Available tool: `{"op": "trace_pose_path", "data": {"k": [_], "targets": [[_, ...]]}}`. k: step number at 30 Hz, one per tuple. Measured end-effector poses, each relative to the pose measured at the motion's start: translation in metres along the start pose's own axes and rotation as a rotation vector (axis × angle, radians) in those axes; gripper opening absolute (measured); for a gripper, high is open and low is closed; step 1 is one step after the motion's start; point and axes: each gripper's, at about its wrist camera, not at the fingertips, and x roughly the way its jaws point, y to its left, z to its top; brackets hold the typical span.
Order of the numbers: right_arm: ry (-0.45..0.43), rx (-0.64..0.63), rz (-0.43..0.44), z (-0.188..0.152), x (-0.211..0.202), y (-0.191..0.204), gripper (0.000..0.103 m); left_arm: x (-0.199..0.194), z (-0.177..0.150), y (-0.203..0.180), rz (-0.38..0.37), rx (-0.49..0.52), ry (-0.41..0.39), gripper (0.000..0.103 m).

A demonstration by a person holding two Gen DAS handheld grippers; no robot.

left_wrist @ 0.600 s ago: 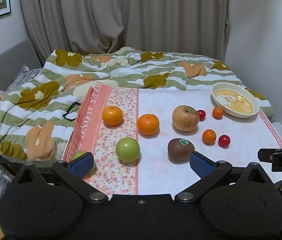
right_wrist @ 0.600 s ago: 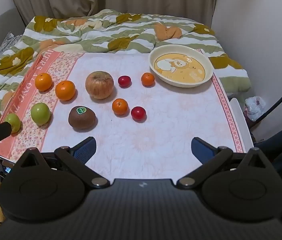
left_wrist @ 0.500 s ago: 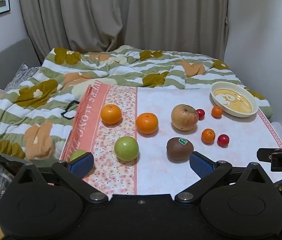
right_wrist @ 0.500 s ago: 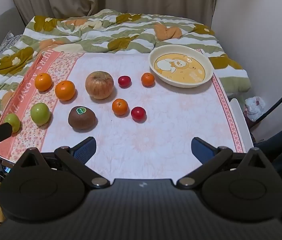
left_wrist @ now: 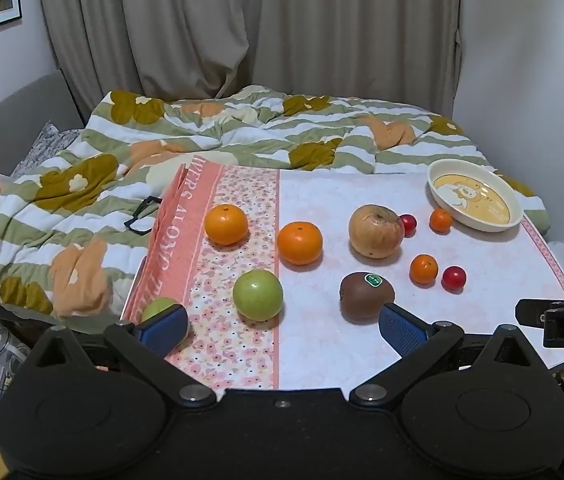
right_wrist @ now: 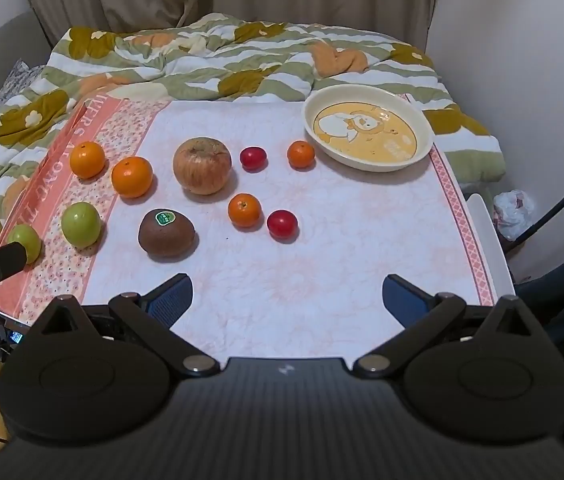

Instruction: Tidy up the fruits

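Note:
Fruits lie on a pink cloth-covered table (right_wrist: 341, 264): two oranges (right_wrist: 131, 177) (right_wrist: 87, 159), a large apple (right_wrist: 202, 165), a brown kiwi (right_wrist: 166, 233) with a green sticker, two green fruits (right_wrist: 80, 224) (right_wrist: 26, 240), two small oranges (right_wrist: 244, 210) (right_wrist: 301, 154) and two red tomatoes (right_wrist: 282, 224) (right_wrist: 253, 158). An empty cream bowl (right_wrist: 367, 132) sits at the back right. My left gripper (left_wrist: 282, 326) is open above the table's near edge, near a green fruit (left_wrist: 258, 294) and the kiwi (left_wrist: 366, 297). My right gripper (right_wrist: 287, 300) is open and empty above the near edge.
A bed with a green, white and orange flowered quilt (left_wrist: 202, 140) lies behind and left of the table. Black glasses (left_wrist: 142, 220) rest on the quilt by the table's left edge. Curtains and walls stand behind. A plastic bag (right_wrist: 515, 212) lies on the floor at the right.
The left wrist view has lifted slightly, so the table sits a little lower in it. The right gripper has not moved. No fruit has moved.

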Motion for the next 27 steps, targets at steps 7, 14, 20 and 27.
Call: {"op": "trace_pose_path", "data": {"k": [7,14,20,27], "targets": [[0.005,-0.003,0.009,0.0017,0.0030,0.0024,0.103,0.0017,0.0001,0.0001,0.001,0.000,0.000,0.103],[0.007,-0.004,0.010,0.0019,0.0038,0.0049,0.103,0.0023,-0.0003,0.0020,0.000,-0.002,0.001,0.103],[0.008,-0.005,0.010,0.0024,0.0045,0.0070,0.103,0.0024,-0.0001,0.0017,-0.001,-0.001,0.001,0.103],[0.008,-0.005,0.007,0.0026,0.0043,0.0072,0.103,0.0032,-0.0001,0.0016,-0.002,-0.001,0.002,0.103]]}}
